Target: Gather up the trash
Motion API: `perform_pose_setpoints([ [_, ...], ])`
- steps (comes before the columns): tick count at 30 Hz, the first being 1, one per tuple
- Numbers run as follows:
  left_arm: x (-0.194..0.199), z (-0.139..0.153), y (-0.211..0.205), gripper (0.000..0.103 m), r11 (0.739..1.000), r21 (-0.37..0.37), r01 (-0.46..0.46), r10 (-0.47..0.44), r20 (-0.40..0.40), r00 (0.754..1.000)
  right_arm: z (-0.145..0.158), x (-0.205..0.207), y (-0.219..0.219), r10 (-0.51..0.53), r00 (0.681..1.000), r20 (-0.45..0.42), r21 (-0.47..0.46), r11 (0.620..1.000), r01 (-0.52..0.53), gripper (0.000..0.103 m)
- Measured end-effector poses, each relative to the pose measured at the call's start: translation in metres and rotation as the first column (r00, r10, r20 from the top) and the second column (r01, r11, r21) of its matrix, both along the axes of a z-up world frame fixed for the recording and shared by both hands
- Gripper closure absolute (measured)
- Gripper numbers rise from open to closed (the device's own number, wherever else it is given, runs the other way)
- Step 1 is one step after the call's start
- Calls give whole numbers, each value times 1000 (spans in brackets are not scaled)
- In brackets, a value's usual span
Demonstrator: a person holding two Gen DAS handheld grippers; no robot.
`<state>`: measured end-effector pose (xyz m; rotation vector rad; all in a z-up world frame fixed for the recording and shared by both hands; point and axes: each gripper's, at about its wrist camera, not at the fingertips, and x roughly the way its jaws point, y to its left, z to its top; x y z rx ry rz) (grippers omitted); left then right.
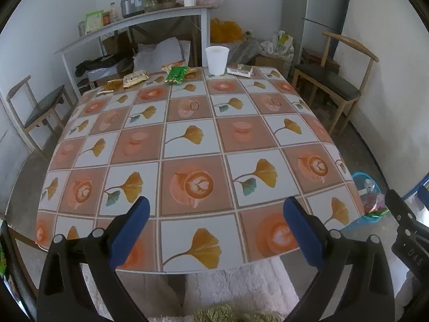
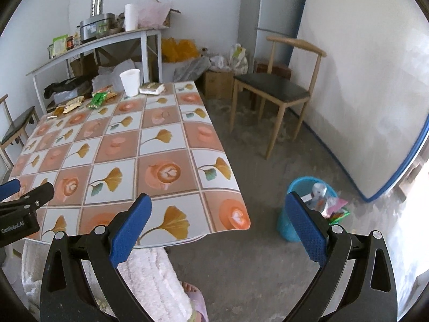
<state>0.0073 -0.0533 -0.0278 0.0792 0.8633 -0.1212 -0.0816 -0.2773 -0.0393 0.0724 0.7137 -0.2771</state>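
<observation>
Snack wrappers lie along the far edge of the table (image 1: 187,139): a green packet (image 1: 176,74), a yellow packet (image 1: 135,78), a small brown wrapper (image 1: 114,84) and a pale packet (image 1: 240,69). A white paper cup (image 1: 216,59) stands upright among them. A blue trash bin (image 2: 308,209) holding wrappers sits on the floor right of the table. My left gripper (image 1: 215,225) is open and empty above the table's near edge. My right gripper (image 2: 218,228) is open and empty over the near right corner, with the bin behind its right finger.
Wooden chairs stand at the left (image 1: 37,107) and right (image 2: 278,88) of the table. A white shelf table (image 1: 128,24) with kitchen items, bags and boxes lines the back wall. A person's pink fuzzy trouser leg (image 2: 155,281) and slipper show below the table edge.
</observation>
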Motion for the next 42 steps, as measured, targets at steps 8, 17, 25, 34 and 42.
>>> perform_pose_setpoints([
  [8,5,-2,-12,6,1000,11,15,-15,-23,1000,-4,-4,-24,-37,999,-26,31,999,38,7],
  [17,5,0,-24,6,1000,20,22,-22,-17,1000,-4,-20,-47,-89,996,-23,33,995,90,7],
  [25,-4,5,-26,6,999,39,4,-5,9,1000,-5,-25,-53,-86,996,-23,33,996,86,7],
  [34,-3,1,-18,6,998,50,-23,24,-10,1000,-9,-23,-53,-60,997,-41,27,998,61,7],
  [42,-2,1,-16,6,998,56,-26,26,-6,1000,-11,-18,-49,-32,997,-72,4,999,32,7],
])
